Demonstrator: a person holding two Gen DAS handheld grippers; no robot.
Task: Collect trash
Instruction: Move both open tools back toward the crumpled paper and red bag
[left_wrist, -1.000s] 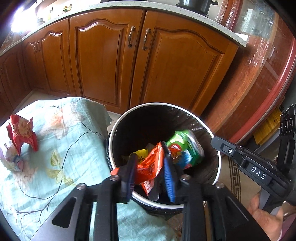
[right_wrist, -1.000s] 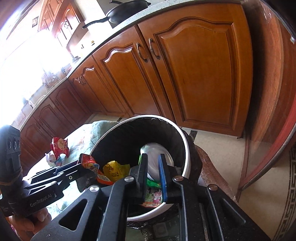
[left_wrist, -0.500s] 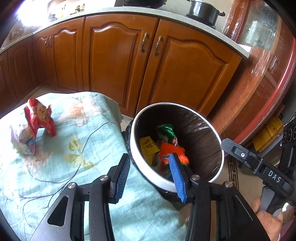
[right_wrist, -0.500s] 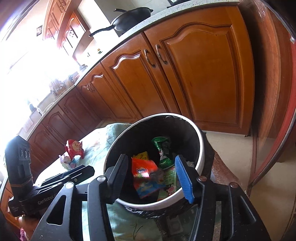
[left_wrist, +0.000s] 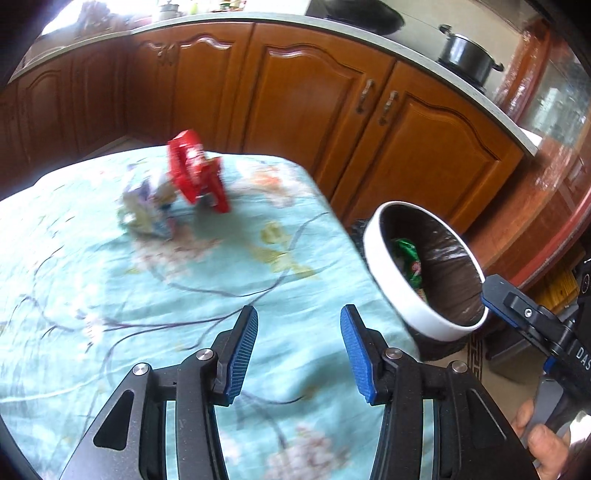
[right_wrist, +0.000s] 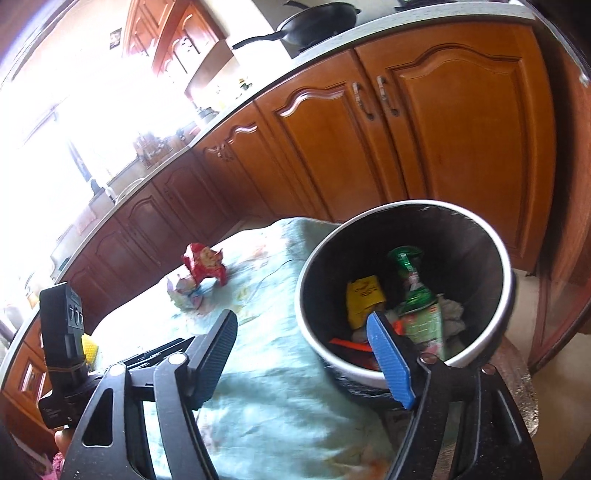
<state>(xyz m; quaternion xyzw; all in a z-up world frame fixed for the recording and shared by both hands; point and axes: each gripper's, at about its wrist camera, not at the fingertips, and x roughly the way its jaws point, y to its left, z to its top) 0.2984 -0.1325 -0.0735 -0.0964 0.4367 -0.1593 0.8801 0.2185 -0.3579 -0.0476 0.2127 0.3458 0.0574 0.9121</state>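
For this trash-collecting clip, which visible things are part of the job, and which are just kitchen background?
Part of the job:
red wrapper
pale crumpled wrapper
trash bin
green wrapper
yellow wrapper
left gripper
right gripper

Just background:
pot
frying pan
cabinets
tablecloth

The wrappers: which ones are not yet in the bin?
Two are left on the tablecloth: the red wrapper, standing crumpled, and the pale one beside it. The green and yellow ones lie inside the bin.
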